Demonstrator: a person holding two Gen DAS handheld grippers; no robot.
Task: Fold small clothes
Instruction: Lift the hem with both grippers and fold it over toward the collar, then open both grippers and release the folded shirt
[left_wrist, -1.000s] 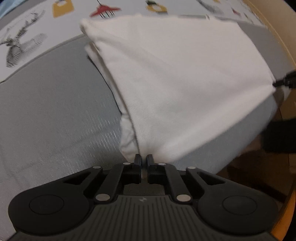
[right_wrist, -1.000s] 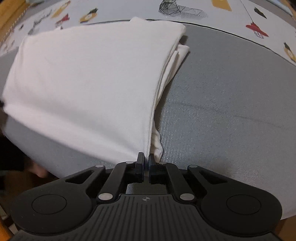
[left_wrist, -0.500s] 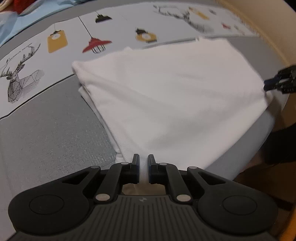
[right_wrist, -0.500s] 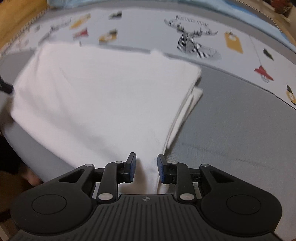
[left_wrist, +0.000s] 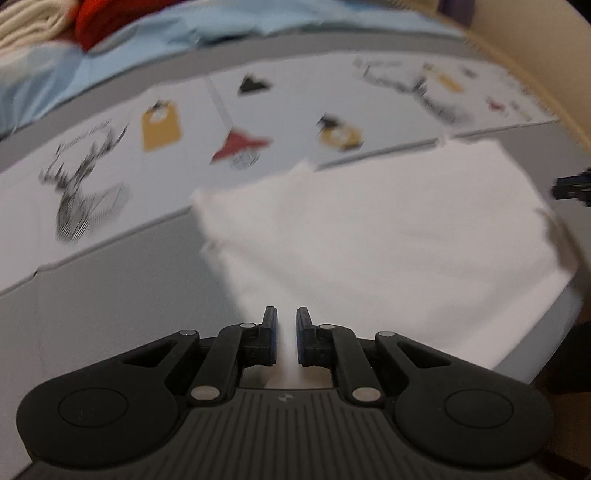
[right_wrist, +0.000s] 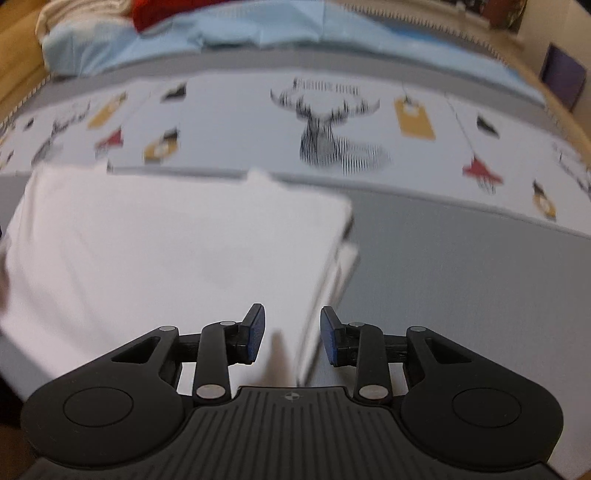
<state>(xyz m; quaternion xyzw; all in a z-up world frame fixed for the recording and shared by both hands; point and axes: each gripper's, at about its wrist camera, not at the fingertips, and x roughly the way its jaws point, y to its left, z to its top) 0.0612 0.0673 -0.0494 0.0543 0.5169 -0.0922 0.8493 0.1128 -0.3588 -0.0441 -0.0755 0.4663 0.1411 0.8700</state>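
A folded white garment (left_wrist: 384, 240) lies flat on the grey bed cover, with layered edges along one side; it also shows in the right wrist view (right_wrist: 177, 251). My left gripper (left_wrist: 286, 321) is open a little, jaws apart over the garment's near corner, holding nothing. My right gripper (right_wrist: 291, 325) is open wider, over the garment's other near corner, empty. The right gripper's tips (left_wrist: 572, 186) show at the far right of the left wrist view. Both views are blurred by motion.
The grey cover (right_wrist: 461, 277) borders a white printed sheet with deer heads (right_wrist: 325, 133) and lamps. A light blue blanket (right_wrist: 258, 33) and red and cream clothes (left_wrist: 107, 18) lie at the back. The bed's near edge (left_wrist: 535, 354) runs beside the garment.
Both grippers let go of the garment, opened, and rose and tilted up. The garment now lies flat and folded on the cover.
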